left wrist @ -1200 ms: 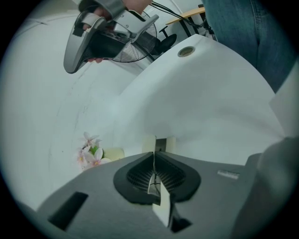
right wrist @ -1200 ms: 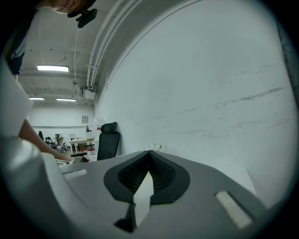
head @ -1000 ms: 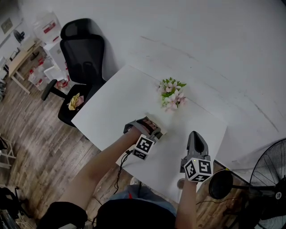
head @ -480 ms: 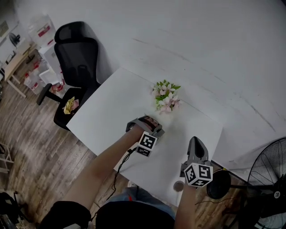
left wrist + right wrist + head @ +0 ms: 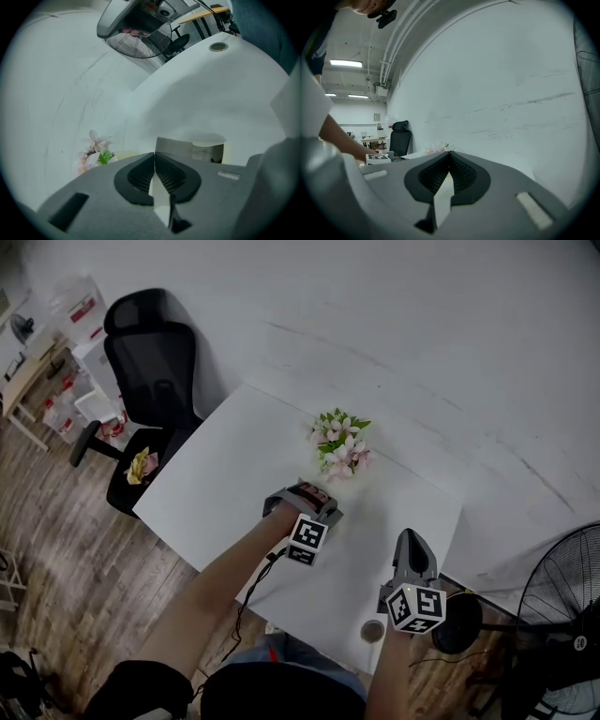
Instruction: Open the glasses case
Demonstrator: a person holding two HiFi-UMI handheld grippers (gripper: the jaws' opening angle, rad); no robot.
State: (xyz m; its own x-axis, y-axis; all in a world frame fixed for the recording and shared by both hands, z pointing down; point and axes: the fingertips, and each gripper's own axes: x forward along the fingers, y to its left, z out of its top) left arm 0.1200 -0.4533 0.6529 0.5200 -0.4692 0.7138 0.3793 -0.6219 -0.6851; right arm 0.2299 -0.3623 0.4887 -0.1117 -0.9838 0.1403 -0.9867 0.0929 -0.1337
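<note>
The glasses case (image 5: 174, 148) is a pale, boxy thing lying on the white table (image 5: 234, 465), just past my left gripper's tips. In the head view only a pale sliver of the case (image 5: 330, 518) shows beside my left gripper (image 5: 323, 508). That gripper (image 5: 154, 157) is angled down at the case, jaws shut, nothing between the pads. My right gripper (image 5: 412, 540) hovers near the table's near right part, well to the right of the case. In its own view my right gripper (image 5: 449, 157) points almost level at the wall, shut and empty.
Pink and white flowers (image 5: 336, 446) lie at the table's far edge, beyond the case. A black office chair (image 5: 150, 357) stands off the left corner. A fan (image 5: 562, 606) and a dark round object (image 5: 457, 622) sit at the right. A round grommet (image 5: 373, 629) is set in the near table edge.
Both grippers have shifted a little to the right across the table, the left one nearer the flowers. Both stay shut; the view itself has drifted.
</note>
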